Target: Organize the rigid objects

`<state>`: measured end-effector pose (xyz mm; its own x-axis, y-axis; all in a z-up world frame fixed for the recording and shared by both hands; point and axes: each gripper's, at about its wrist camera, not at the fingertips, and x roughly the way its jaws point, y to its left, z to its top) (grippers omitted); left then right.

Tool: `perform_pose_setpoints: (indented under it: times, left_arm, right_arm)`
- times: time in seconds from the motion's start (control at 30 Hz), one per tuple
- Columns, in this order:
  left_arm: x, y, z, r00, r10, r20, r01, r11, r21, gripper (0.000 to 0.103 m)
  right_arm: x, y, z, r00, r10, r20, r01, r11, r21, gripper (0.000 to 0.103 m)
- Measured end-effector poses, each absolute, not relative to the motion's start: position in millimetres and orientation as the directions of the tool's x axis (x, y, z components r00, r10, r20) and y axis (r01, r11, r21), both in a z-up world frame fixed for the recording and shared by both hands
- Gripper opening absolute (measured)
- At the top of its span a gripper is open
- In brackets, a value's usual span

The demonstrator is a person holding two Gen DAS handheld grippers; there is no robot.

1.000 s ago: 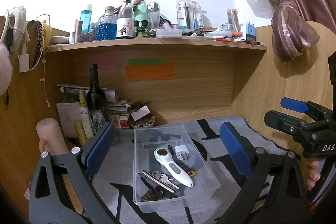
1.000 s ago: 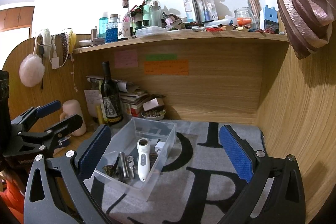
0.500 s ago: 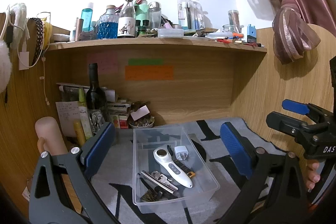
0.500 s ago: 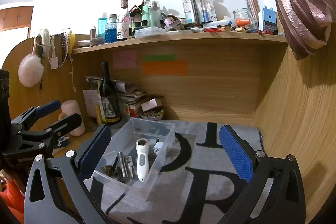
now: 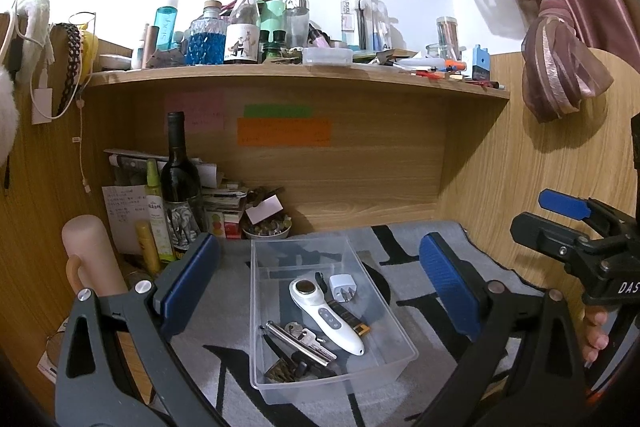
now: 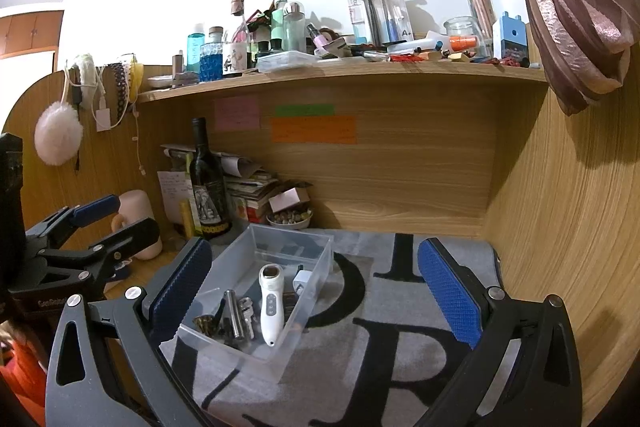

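Left gripper [image 5: 318, 279]: jaws apart, empty, hovering over the bin. Wine bottle [image 5: 179, 183]: upright at the desk's back left, beside paper clutter. Clear plastic bin [image 5: 396, 323]: on the grey lettered mat [image 6: 400, 347]; holds a white handheld device [image 5: 326, 313], plug adapter [image 5: 343, 287], keys [image 5: 308, 339], a metal cylinder [image 6: 232, 313]. Right gripper [image 6: 314, 287]: jaws apart, empty. Status: sorting looks largely done; no loose rigid items on the mat.
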<state>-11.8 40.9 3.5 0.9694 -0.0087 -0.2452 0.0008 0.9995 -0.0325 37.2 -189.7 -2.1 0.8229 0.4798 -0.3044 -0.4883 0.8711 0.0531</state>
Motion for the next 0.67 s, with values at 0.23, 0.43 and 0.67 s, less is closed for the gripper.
perform_pose_setpoints:
  times: [0.23, 0.43, 0.67]
  left_arm:
    - [-11.5, 42.4, 3.8, 0.971, 0.019, -0.239, -0.027, 0.999, -0.031, 0.101]
    - [-11.0, 41.3, 3.6, 0.969, -0.001, -0.246, -0.005, 1.000, -0.024, 0.101]
    - [-9.8, 41.4, 3.7, 0.969, -0.017, -0.248, 0.008, 0.999, -0.035, 0.101]
  right_arm:
    - [38.0, -189.6, -2.3, 0.821, 0.483, -0.304, -0.494, 0.868, 0.047, 0.103]
    - [41.3, -188.6, -3.4, 0.816, 0.489, -0.307, -0.503, 0.863, 0.038, 0.103]
    - [43.6, -188.5, -4.8, 0.813, 0.492, -0.312, -0.507, 0.861, 0.036, 0.103]
